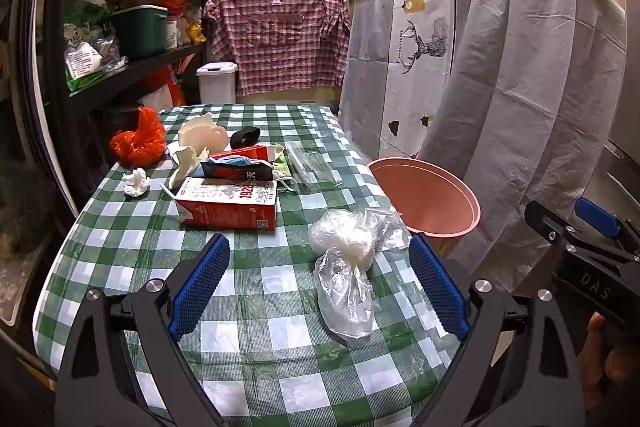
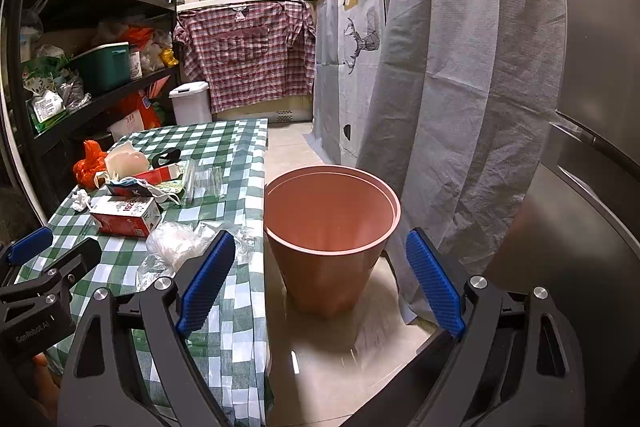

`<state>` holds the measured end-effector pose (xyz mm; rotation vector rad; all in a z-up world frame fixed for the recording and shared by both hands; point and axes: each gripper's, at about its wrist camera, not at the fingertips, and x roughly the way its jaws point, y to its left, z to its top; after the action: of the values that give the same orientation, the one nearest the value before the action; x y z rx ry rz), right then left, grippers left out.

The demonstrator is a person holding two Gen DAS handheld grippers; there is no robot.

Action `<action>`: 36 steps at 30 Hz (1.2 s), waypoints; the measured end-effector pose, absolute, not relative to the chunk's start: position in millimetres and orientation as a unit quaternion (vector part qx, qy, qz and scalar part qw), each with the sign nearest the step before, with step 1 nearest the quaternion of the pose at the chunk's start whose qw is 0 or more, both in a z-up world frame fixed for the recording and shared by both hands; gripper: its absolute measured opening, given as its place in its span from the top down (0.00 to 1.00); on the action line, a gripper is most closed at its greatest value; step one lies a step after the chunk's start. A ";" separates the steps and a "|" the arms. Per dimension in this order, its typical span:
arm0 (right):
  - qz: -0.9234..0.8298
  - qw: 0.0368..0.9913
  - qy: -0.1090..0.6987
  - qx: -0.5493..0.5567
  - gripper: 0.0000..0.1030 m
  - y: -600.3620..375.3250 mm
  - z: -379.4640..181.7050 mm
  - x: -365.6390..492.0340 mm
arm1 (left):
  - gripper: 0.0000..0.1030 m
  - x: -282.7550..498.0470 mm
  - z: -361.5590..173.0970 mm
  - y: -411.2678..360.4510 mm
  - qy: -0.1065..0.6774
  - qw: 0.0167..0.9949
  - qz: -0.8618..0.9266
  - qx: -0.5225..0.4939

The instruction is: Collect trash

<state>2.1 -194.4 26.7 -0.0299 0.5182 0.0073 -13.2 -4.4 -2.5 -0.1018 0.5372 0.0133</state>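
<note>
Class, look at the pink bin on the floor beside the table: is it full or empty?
Empty: the right wrist view looks down into the pink bin and shows only bare inner wall and bottom.

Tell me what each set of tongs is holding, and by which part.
Nothing is held. The left tongs stand open around the crumpled clear plastic bag without pressing it; the right tongs stand open before the pink plastic bin.

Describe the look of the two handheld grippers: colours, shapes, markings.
Both are alike. The left gripper and right gripper each have two black, triangular cut-out arms with silver round bolts at the joints, and blue finger pads with a fine ridged texture. The right gripper's black body bears white "DAS" lettering. The left one's body carries small lettering, too blurred to read surely. No cables or sleeves show.
</note>
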 end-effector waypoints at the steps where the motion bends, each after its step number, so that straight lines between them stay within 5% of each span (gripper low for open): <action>1: 0.004 0.966 0.256 -0.014 0.17 -194.4 26.8 2.2 | 0.14 -13.2 -2.5 -4.4 0.265 0.963 0.007 -0.051; 25: 0.004 0.967 0.256 -0.016 0.20 -193.7 28.8 -0.2 | 0.15 -13.1 -2.4 -5.3 0.265 0.963 0.006 -0.051; 31: 0.010 0.964 0.267 -0.013 0.23 -192.7 29.8 5.0 | 0.22 -11.2 -4.2 -6.3 0.273 0.960 0.007 -0.055; 36: 0.029 0.960 0.279 -0.014 0.35 -180.3 23.5 10.8 | 0.34 -10.1 -3.5 4.2 0.279 0.957 0.019 -0.074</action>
<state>10.8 -180.3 23.6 -0.0282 0.5649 0.0587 -10.1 4.2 -3.5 -0.1496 0.5654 0.0376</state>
